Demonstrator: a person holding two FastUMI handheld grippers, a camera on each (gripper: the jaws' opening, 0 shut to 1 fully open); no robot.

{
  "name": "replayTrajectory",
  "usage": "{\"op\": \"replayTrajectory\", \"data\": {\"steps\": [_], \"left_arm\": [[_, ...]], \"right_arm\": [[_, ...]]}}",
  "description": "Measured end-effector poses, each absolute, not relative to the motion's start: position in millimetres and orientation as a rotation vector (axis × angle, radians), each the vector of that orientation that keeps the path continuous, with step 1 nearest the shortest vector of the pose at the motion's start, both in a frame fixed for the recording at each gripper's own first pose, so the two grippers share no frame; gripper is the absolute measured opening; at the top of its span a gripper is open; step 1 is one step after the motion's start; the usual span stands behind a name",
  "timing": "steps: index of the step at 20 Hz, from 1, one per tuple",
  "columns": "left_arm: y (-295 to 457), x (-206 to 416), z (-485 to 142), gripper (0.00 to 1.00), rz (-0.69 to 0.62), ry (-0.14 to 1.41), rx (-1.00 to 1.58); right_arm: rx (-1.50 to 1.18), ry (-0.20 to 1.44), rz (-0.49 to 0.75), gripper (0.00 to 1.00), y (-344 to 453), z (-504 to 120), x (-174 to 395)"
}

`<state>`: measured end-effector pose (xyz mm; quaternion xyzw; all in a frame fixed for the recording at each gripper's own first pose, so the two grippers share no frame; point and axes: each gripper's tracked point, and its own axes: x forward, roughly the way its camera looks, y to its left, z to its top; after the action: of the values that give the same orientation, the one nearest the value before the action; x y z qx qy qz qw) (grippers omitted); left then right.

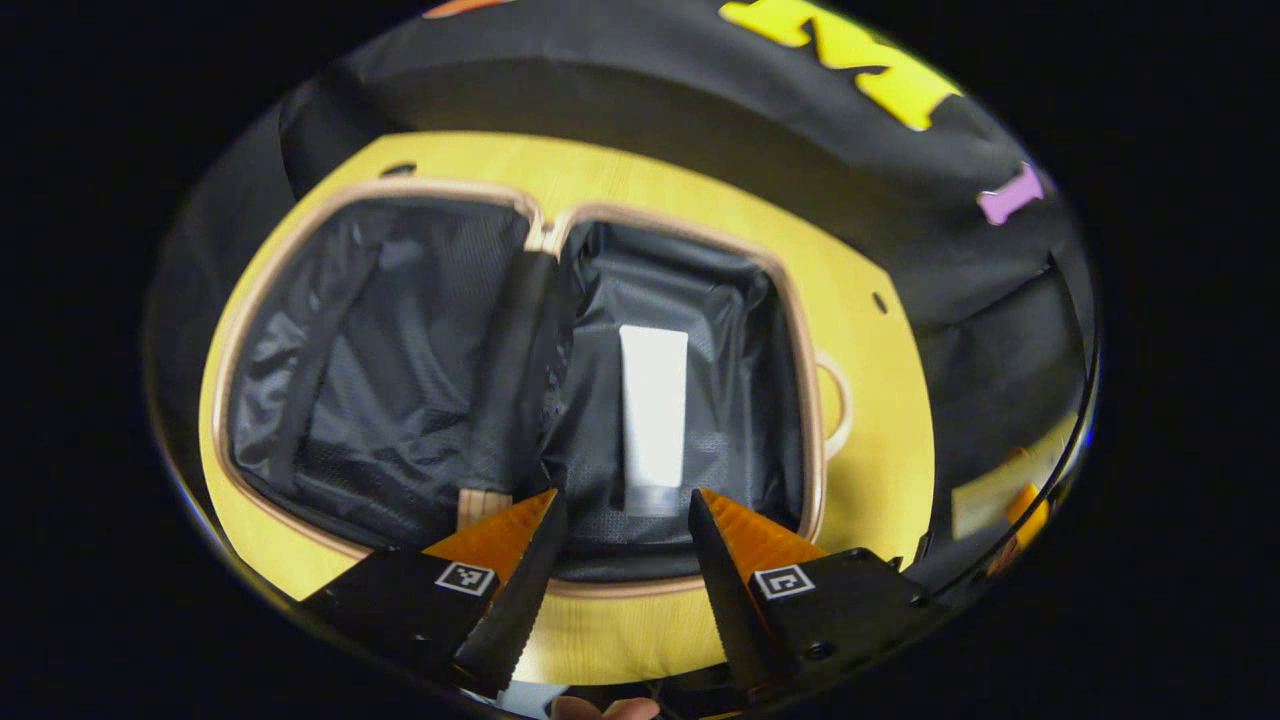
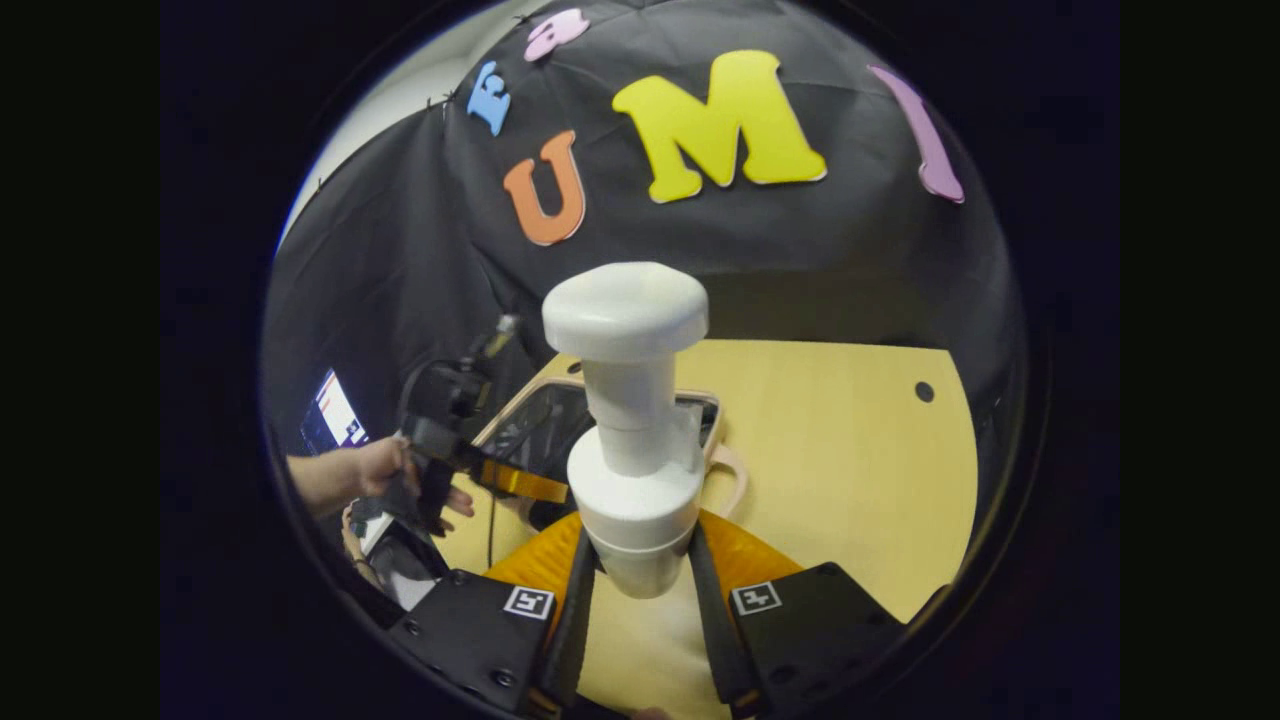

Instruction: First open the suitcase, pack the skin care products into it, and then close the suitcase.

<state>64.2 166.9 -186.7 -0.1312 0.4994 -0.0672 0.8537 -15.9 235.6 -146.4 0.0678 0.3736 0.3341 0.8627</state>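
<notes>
Suitcase: the small black-lined suitcase with a tan rim (image 1: 520, 215) lies fully open on the pale wooden worktop (image 1: 880, 470), both halves flat, side by side, joined along a middle hinge.
Left half of suitcase: dark mesh lining with a strap across it; nothing lies on it that I can make out.
Right half of suitcase: a white squeeze tube with a clear cap (image 1: 653, 405) lies lengthwise on the lining, cap end toward the camera.
Handle: a tan loop sticks out from the suitcase's right edge onto the worktop.
Left tongs (image 1: 625, 515): open, the two orange-and-black fingers well apart, nothing between them; they hover over the near edge of the right half, the tube's cap just beyond the tips.
Right tongs (image 2: 640, 560): closed on a white pump bottle with a broad round cap (image 2: 630, 420); both fingers press on its lower body, the bottle standing upright above the worktop.
Right gripper view, farther off: the open suitcase (image 2: 700, 405) sits behind the bottle, partly hidden by it; the other gripper and the person's hand (image 2: 385, 470) holding it appear at the left.
Edge of booth: a lit screen (image 2: 335, 410) glows low at the left.
</notes>
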Motion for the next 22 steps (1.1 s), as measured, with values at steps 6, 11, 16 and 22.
{"op": "replayTrajectory", "data": {"steps": [6, 11, 16, 22], "left_arm": [[204.3, -27.7, -163.1, 0.98, 0.014, 0.876, -0.187], [219.8, -95.6, -173.8, 0.98, 0.086, 0.896, -0.23], [250.3, -134.8, -162.4, 0.98, 0.19, 0.89, -0.32], [272.6, -139.5, -153.5, 0.98, 0.208, 0.851, -0.318]], "right_arm": [[0.121, 1.033, 0.73, 0.47, 314.9, -209.6, 1.4], [0.107, 1.29, 0.576, 0.48, 336.9, -281.2, 9.7], [0.209, 1.472, 0.394, 0.48, 343.2, -318.3, 10.1], [0.274, 1.523, 0.223, 0.48, 339.1, -337.2, 24.2]]}}
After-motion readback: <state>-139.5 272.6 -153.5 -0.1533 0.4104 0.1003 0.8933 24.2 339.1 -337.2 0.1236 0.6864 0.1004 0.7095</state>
